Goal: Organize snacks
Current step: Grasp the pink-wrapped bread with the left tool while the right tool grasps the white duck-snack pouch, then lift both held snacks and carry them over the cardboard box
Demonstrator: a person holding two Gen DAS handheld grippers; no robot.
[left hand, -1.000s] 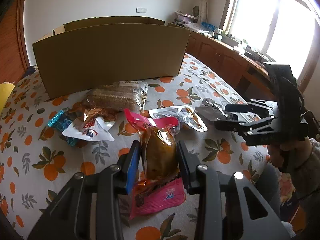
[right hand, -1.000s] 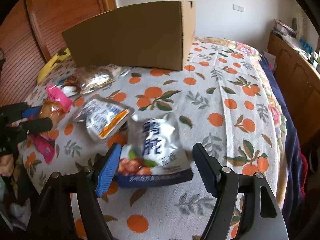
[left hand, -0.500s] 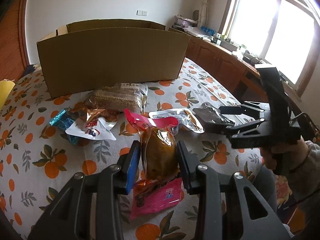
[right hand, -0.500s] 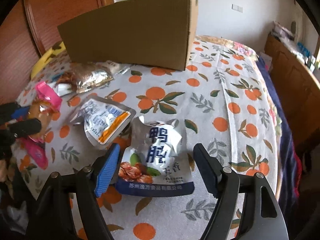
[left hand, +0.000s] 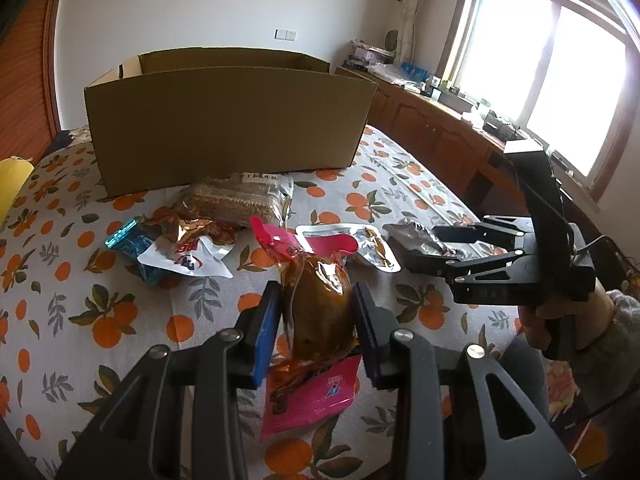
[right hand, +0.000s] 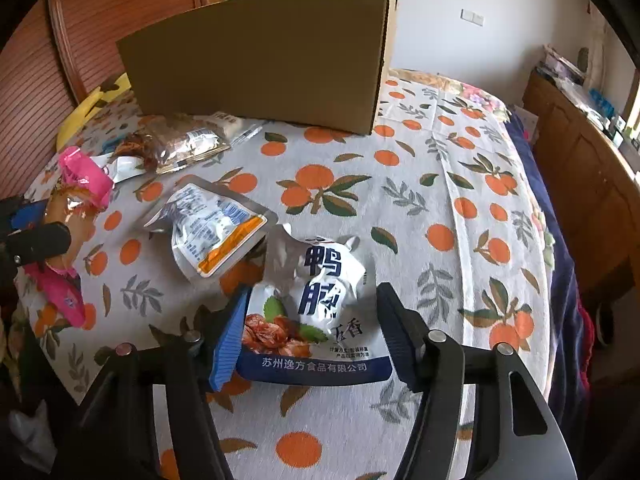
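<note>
We hold the pink pack [left hand: 316, 312] clamped in our left tongs [left hand: 316, 320], lifted clear of the orange-print cloth [left hand: 80, 320], and over the last second it has risen: the box [left hand: 228, 120] now shows its open top and far wall in the left view, where a moment ago we saw only its front face. The grip itself has not shifted; both pads press the pack's amber middle, its pink ends hanging free above and below.

Our right tongs [right hand: 310, 336] stand spread wide around the white-and-blue pouch [right hand: 320, 300], which lies on the cloth. They have crept in on it during that second, and the blue pad [right hand: 230, 336] now sits against the pouch's left edge; the other finger looks close to the right edge, though we cannot tell whether it touches. Nothing is gripped there yet.

The remaining snacks stay where they were: a silver pouch [right hand: 212, 232] just beside the white-and-blue one, and a cracker pack [left hand: 236, 200], a gold wrapper [left hand: 188, 232] and a teal pack [left hand: 132, 244] heaped in front of the box.

We read this as one snack on its way to the box and a second about to be taken. The lift looks high enough to clear the box wall soon, and the loose pink tail could snag on that edge.
</note>
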